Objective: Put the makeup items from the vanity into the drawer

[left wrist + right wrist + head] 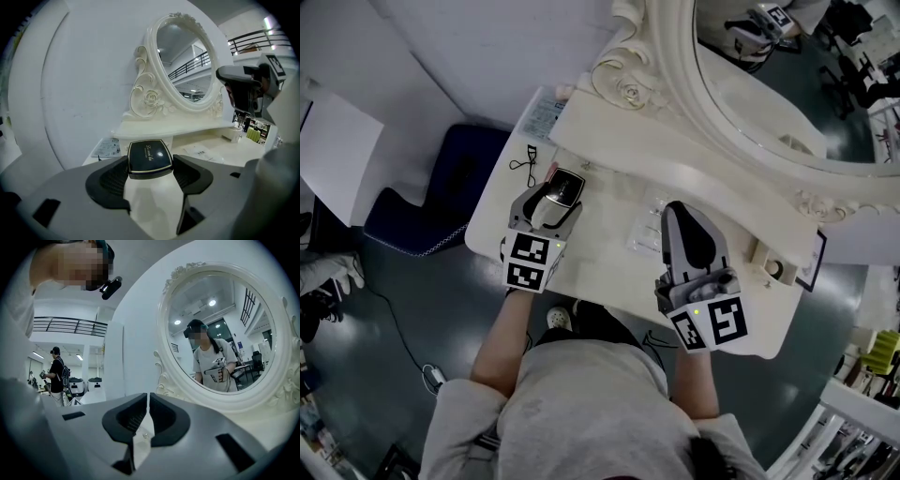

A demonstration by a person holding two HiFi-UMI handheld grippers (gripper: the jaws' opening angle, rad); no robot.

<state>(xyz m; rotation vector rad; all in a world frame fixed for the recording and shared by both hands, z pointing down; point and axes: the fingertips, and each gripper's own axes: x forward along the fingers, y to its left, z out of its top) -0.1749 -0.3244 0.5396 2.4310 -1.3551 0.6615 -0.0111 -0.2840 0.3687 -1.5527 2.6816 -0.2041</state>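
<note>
One black compact (150, 158) sits clamped in the left gripper (150, 175) above the white counter (220, 151); the right gripper (148, 412), jaws all but closed, holds nothing and faces the oval mirror (220, 333).

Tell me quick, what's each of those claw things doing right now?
Left gripper: closed on the black compact.
Right gripper: closed, holding nothing.
</note>
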